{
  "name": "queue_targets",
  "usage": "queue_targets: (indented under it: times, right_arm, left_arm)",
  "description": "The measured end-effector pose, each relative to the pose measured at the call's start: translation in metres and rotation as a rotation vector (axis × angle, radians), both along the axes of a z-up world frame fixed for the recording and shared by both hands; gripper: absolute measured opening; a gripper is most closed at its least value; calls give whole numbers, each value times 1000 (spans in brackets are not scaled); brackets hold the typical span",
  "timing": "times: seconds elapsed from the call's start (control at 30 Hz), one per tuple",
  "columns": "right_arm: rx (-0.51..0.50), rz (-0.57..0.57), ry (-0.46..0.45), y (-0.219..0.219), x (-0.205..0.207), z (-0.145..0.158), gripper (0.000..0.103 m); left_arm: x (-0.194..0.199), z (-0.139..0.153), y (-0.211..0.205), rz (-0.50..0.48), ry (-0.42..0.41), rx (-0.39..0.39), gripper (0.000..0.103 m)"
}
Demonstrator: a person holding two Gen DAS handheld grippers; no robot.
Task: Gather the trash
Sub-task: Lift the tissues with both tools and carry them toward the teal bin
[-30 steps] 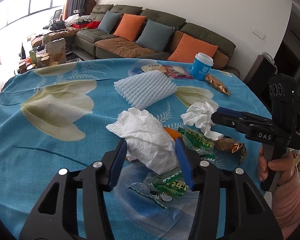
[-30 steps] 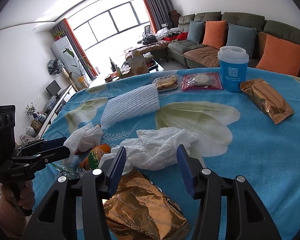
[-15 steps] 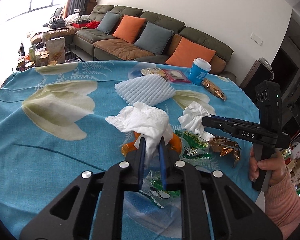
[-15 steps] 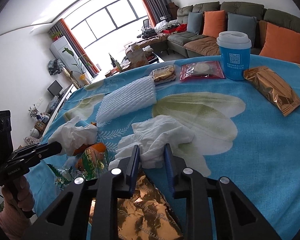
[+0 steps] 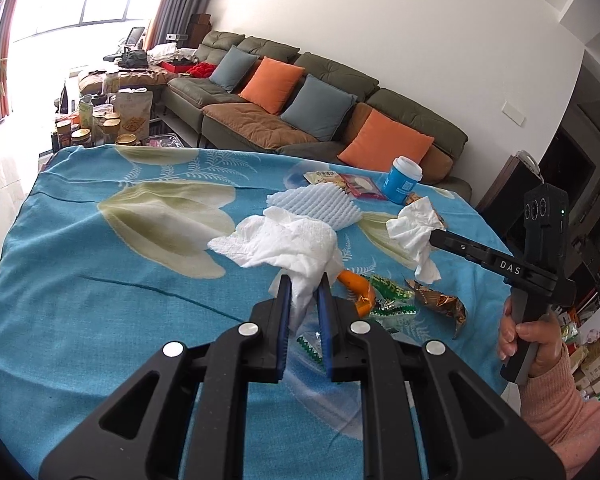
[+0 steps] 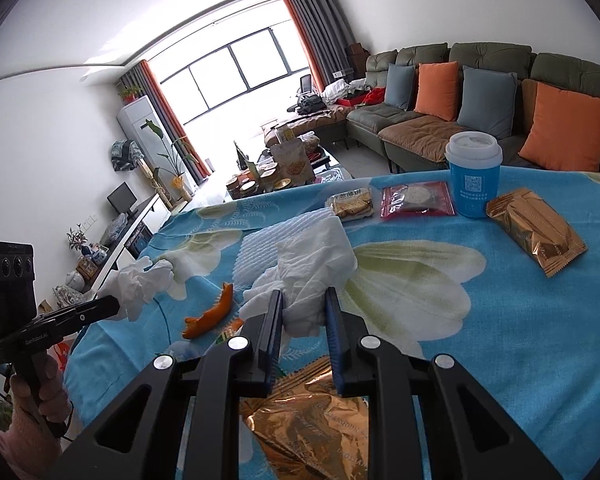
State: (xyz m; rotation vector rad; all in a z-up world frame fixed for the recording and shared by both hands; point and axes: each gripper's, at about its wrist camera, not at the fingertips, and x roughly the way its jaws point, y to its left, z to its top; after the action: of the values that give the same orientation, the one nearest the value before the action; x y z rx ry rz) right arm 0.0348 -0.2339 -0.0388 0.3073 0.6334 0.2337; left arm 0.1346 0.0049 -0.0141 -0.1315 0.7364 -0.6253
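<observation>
Soft white paper, basically weightless: left gripper (image 5: 303, 286) pinched one crumpled tissue (image 5: 284, 242) near the orange peel (image 5: 356, 286), right gripper (image 6: 303, 304) clamped another tissue (image 6: 312, 264); any fold worked.

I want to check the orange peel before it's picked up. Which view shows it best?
The right wrist view: the peel lies in the open on the cloth, its whole curved strip visible. In the left wrist view the peel is partly hidden behind the left gripper and the tissue it holds.
</observation>
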Motion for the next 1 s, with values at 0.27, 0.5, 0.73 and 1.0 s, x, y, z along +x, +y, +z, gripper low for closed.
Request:
queue_targets:
  times: [0.27, 0.5, 0.73, 1.0]
  right_arm:
    - [9, 95, -60, 33, -9, 19, 19]
    - [30, 220, -74, 82, -8, 22, 19]
    - [31, 350, -60, 137, -1, 20, 19]
    - [21, 483, -42, 198, 11, 18, 19]
  left_arm:
    - [-38, 18, 33, 60, -83, 42, 13]
    - [-67, 22, 68, 131, -103, 71, 13]
    - [-95, 24, 111, 217, -110, 86, 13]
    - [-117, 25, 162, 335, -106, 112, 13]
